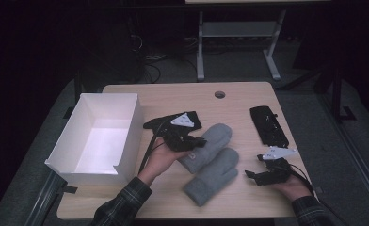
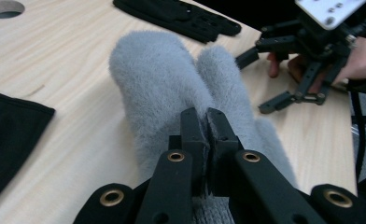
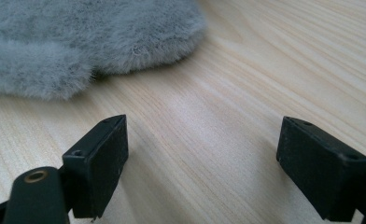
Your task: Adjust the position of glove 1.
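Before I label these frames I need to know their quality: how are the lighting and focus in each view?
High view: dim, the room behind nearly black, the white box the brightest thing, no blur. Left gripper view: evenly lit, the grey mitten sharp, the left gripper soft up close. Right gripper view: bright, mild sheen on the table, the mitten's fur slightly soft.

A: High view looks forward and down over the whole desk (image 1: 248, 96).
B: Both gripper views sit low, close to the desk; all three share the grey mittens (image 1: 211, 162).
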Tool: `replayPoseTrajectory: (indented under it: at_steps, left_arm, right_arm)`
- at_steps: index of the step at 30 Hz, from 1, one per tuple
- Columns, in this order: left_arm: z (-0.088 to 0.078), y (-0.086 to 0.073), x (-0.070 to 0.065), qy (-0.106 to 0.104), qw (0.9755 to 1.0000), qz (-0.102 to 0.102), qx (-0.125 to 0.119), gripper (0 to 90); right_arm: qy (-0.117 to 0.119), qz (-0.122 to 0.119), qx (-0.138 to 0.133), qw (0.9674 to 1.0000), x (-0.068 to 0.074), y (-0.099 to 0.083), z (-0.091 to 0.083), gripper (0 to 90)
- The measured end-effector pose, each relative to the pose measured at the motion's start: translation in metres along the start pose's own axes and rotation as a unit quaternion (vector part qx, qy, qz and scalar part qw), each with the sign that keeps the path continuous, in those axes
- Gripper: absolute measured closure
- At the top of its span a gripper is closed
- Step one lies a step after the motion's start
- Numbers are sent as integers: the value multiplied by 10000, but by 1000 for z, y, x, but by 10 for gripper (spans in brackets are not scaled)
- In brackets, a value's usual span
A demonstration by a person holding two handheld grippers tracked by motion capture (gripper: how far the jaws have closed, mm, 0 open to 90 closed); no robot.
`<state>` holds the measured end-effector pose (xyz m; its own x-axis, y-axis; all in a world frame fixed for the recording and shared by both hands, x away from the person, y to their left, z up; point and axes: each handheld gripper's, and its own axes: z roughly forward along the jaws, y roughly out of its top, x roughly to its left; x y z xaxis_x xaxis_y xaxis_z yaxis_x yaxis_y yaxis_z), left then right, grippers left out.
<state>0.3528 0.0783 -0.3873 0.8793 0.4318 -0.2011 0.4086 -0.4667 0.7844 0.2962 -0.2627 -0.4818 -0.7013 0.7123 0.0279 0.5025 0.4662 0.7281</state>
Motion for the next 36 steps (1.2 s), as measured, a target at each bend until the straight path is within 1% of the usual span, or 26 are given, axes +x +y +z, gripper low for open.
replayPoseTrajectory:
  at_steps: [1, 3, 5, 6, 7, 10, 11, 12, 14, 16, 20, 22, 24, 26, 27, 28, 31, 32, 34, 35, 36]
  left_arm:
    - [0, 0, 0, 0, 10000, 0, 0, 875]
    - [-2, -3, -7, 4, 10000, 19, 17, 875]
    - [-4, -6, -15, -62, 10000, -57, -23, 875]
    - [-4, -6, -15, -62, 10000, -57, -23, 875]
    - [-4, -8, -19, -68, 10000, -48, -22, 875]
    - [-4, -10, -27, -94, 9999, -66, -57, 875]
    - [-4, -11, -30, -113, 9999, -108, -71, 875]
    - [-3, -12, -32, -128, 9998, -92, -78, 875]
    - [-2, -13, -37, -146, 9997, -164, -104, 876]
    - [0, -14, -43, -144, 9997, -160, -126, 876]
    - [2, -16, -47, -159, 9996, -201, -92, 875]
    - [7, -19, -51, -189, 9996, -181, -52, 875]
    - [9, -20, -51, -197, 9997, -147, -5, 875]
    - [16, -24, -52, -209, 9997, -117, 107, 874]
    - [21, -27, -52, -213, 9995, -139, 178, 874]
    - [21, -27, -52, -213, 9995, -139, 178, 873]
    - [28, -33, -54, -198, 9992, -80, 324, 871]
    - [30, -34, -54, -186, 9991, -100, 355, 871]
    - [34, -36, -56, -134, 9989, -26, 455, 867]
    - [35, -37, -57, -102, 9989, -9, 461, 867]
    - [37, -38, -57, -51, 9985, 81, 546, 859]
  right_arm:
    - [-1, 1, 0, 10000, 0, 0, 0, 164]
    - [4, -6, -3, 10000, 0, 0, 0, 164]
    - [-1, 12, -1, 10000, 0, 0, 0, 164]
    - [-1, 12, -1, 10000, 0, 0, 0, 164]
    - [0, 12, -1, 10000, 0, 0, 0, 164]
    - [0, 15, 1, 10000, 0, 0, 0, 164]
    - [-1, 16, 1, 10000, 0, 0, 0, 164]
    - [0, 14, 1, 10000, 0, 0, 0, 164]
    - [0, 16, 1, 10000, 0, 0, 0, 164]
    - [-2, 10, -1, 10000, 0, 0, 0, 164]
    - [-2, 11, 0, 10000, 0, 0, 0, 164]
    - [-1, 11, 1, 10000, 0, 0, 0, 164]
    - [-1, 12, 1, 10000, 0, 0, 0, 164]
    - [-1, 8, 0, 10000, 0, 0, 0, 164]
    - [-2, 8, 0, 10000, 0, 0, 0, 164]
    - [-2, 8, 0, 10000, 0, 0, 0, 164]
    - [-3, 11, 3, 10000, 0, 0, 0, 164]
    - [-3, 11, 3, 10000, 0, 0, 0, 164]
    - [-3, 12, 3, 10000, 0, 0, 0, 164]
    - [-3, 12, 3, 10000, 0, 0, 0, 164]
    - [-4, 12, 4, 10000, 0, 0, 0, 164]
